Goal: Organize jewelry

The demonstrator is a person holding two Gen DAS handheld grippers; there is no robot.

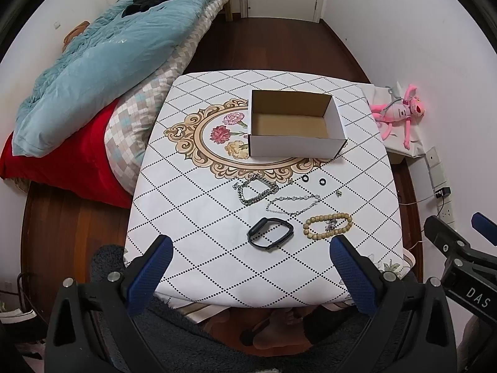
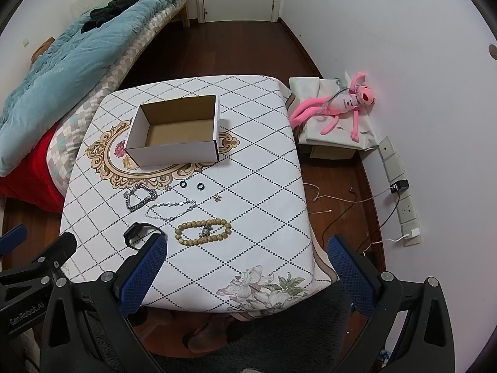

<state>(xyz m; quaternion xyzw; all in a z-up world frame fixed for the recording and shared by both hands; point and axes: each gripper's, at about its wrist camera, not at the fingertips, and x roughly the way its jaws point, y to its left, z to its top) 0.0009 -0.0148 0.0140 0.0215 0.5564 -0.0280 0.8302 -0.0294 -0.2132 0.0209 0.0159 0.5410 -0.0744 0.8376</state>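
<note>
Cables point(image 2: 348, 200) on floor, right view only

Even, soft indoor light; both views sharp centrally, fisheye bending and dark vignette at corners, faint shadows beneath each claw.

Open cardboard box point(image 2: 174, 130) on patterned table point(image 2: 264, 186), beaded bracelet point(image 2: 203, 232) nearer, right hand-held gripper point(image 2: 245, 251) spread wide

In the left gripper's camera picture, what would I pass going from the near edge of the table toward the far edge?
Near to far: black fitness band, thin silver chain, chunky silver chain bracelet, two small black rings, open cardboard box. Both grippers hang open, short of the table.
</note>
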